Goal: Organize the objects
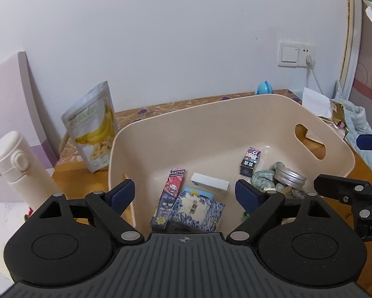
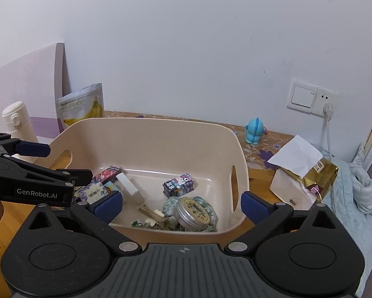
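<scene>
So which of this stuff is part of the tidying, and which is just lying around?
Part of the job: bin, and in it the tin, cloth, cartoon boxes, white box.

Lying about: banana bag, bottle, blue toy, gold bag.

Beige bin (image 2: pixel 146 134), silver tin (image 2: pixel 192 214), blue-and-white patterned box (image 1: pixel 198 211).

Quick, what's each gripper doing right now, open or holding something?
Left gripper: open, holding nothing, above the bin.
Right gripper: open, holding nothing, above the same bin.
</scene>
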Demonstrator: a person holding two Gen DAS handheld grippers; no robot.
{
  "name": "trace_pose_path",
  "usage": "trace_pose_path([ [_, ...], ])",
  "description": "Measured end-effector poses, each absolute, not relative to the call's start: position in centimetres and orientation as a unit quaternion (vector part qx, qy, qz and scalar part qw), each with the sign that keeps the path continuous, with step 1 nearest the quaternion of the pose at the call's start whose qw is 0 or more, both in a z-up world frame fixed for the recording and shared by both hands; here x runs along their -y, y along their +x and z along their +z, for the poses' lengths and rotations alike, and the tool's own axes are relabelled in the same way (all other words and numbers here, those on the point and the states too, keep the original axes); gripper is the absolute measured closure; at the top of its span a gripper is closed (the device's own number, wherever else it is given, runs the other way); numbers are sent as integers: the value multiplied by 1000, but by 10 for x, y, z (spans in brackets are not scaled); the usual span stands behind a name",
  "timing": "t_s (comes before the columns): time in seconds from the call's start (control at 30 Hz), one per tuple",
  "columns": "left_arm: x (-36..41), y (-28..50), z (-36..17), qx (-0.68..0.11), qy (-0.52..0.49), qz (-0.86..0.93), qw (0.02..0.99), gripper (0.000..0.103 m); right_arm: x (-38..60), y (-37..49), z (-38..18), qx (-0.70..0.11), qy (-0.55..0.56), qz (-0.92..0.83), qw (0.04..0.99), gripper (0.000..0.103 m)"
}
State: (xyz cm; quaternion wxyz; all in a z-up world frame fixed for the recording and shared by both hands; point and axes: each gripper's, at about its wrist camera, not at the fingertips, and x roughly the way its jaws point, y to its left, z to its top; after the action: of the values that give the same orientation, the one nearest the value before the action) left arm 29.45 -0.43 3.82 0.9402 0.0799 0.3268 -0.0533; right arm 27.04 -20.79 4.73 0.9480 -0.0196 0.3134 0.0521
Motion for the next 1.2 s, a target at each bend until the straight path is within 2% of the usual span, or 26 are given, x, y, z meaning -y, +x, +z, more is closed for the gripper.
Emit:
trace_pose_path([
  [0.9, 4, 196, 55, -288, 67, -50, 954, 13, 220, 203, 58, -313, 1, 55, 948, 0],
  [1.2, 0, 160, 64, -279, 47, -48, 958, 10, 222, 178, 57, -313, 9, 62, 948, 0],
])
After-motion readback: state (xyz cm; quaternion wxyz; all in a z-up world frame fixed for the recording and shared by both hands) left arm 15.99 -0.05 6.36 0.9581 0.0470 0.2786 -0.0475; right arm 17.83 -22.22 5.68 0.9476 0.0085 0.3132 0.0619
